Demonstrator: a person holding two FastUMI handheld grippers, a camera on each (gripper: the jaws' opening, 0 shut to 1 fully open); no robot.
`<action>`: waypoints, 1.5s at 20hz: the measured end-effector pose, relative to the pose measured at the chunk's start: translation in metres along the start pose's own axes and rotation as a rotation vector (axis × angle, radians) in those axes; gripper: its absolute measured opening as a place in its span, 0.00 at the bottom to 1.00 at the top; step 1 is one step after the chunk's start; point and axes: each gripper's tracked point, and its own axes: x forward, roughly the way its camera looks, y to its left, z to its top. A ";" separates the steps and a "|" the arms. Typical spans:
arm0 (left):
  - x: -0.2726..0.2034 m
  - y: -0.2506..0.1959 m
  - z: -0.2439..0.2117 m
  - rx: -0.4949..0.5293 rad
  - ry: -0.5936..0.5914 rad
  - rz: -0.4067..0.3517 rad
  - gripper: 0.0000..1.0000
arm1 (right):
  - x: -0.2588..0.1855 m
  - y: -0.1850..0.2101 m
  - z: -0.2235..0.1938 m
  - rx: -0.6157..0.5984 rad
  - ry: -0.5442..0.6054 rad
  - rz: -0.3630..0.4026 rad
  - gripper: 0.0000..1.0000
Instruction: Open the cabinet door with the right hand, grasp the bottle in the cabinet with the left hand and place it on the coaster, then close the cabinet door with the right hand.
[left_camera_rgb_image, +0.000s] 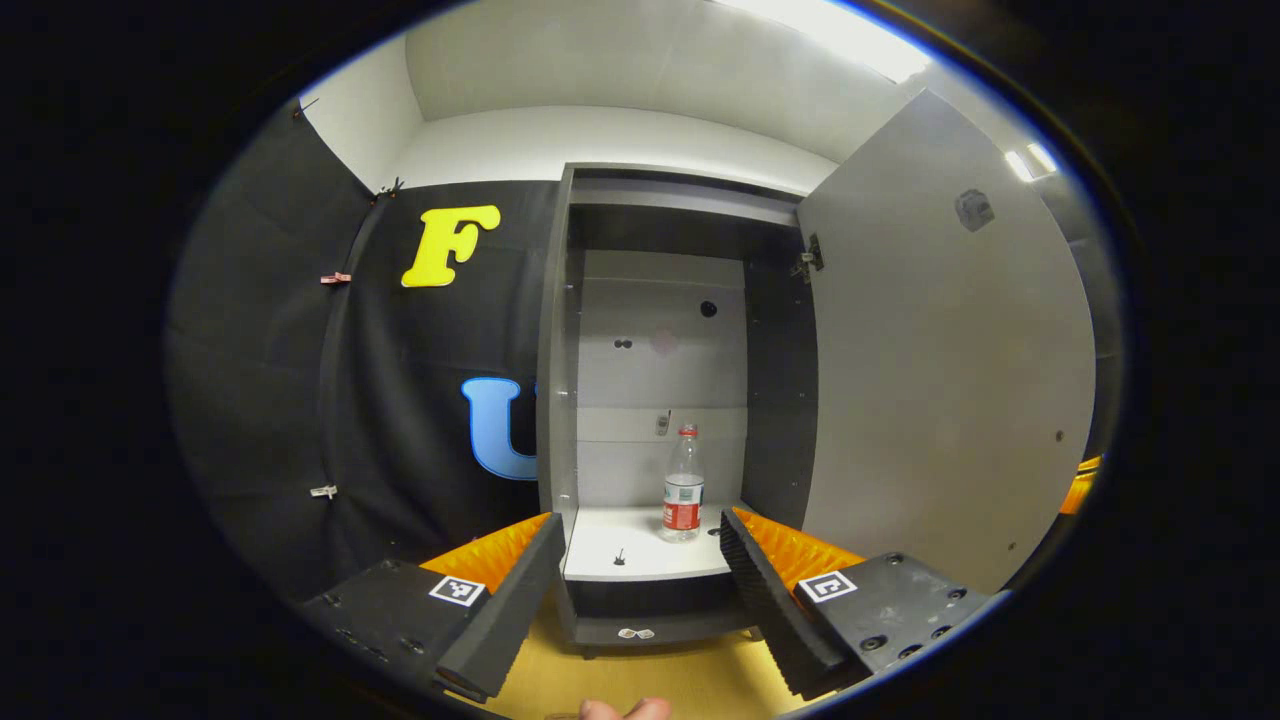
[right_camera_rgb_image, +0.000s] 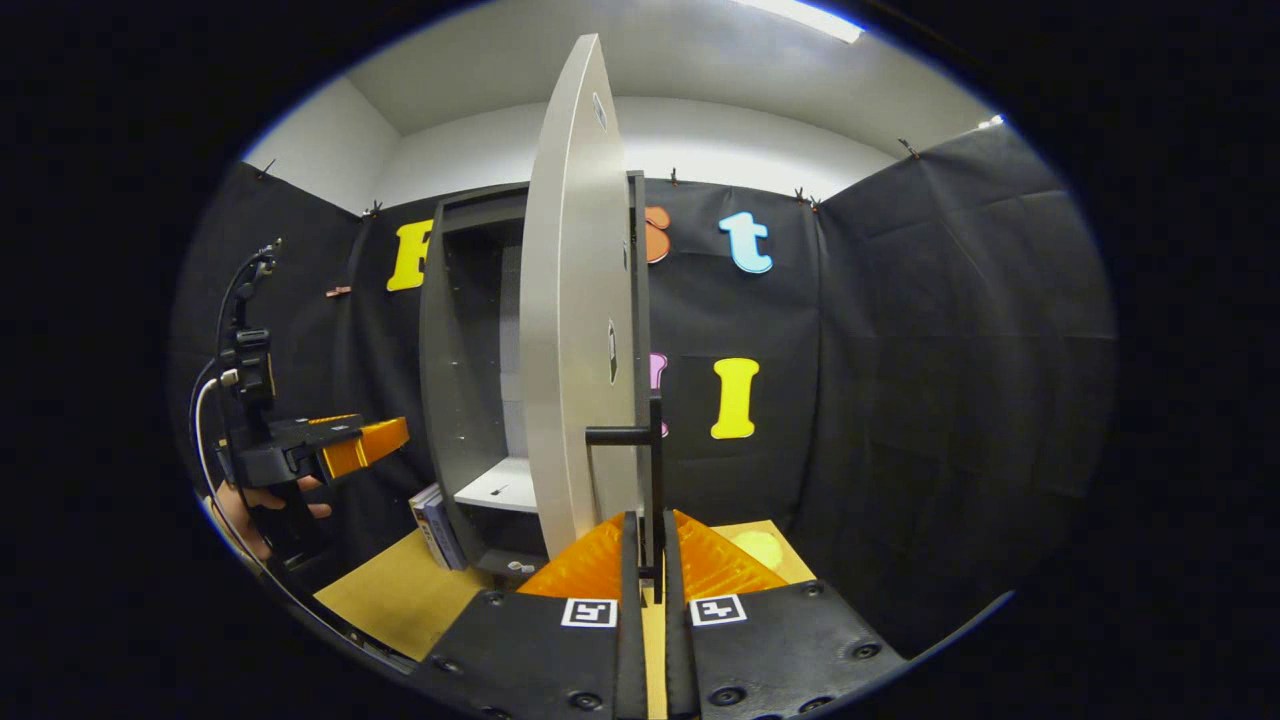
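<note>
A clear bottle (left_camera_rgb_image: 683, 487) with a red label and red cap stands upright on the white shelf (left_camera_rgb_image: 620, 548) inside the open grey cabinet (left_camera_rgb_image: 660, 230). My left gripper (left_camera_rgb_image: 640, 525) is open in front of the shelf, short of the bottle, nothing between its fingers. The cabinet door (left_camera_rgb_image: 940, 380) is swung out to the right. In the right gripper view the door (right_camera_rgb_image: 570, 330) stands edge-on, and my right gripper (right_camera_rgb_image: 648, 540) is shut on its black bar handle (right_camera_rgb_image: 655, 470). A pale yellow round coaster (right_camera_rgb_image: 760, 548) lies on the table right of the door.
The wooden table (right_camera_rgb_image: 400, 590) carries the cabinet. A couple of books (right_camera_rgb_image: 435, 525) lean against the cabinet's left side. A hand (right_camera_rgb_image: 250, 500) holds the left gripper (right_camera_rgb_image: 385, 440) at the far left. Black cloth walls close the booth behind and to the sides.
</note>
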 end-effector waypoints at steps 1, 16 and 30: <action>0.003 -0.003 -0.001 0.002 0.000 -0.004 0.99 | 0.000 -0.005 0.000 -0.003 -0.001 -0.017 0.11; 0.095 -0.065 -0.017 0.000 -0.029 -0.094 0.98 | -0.001 -0.046 0.021 -0.011 -0.107 -0.161 0.65; 0.267 -0.064 -0.099 0.030 0.048 -0.015 0.98 | -0.008 -0.093 0.009 0.067 -0.081 -0.341 1.00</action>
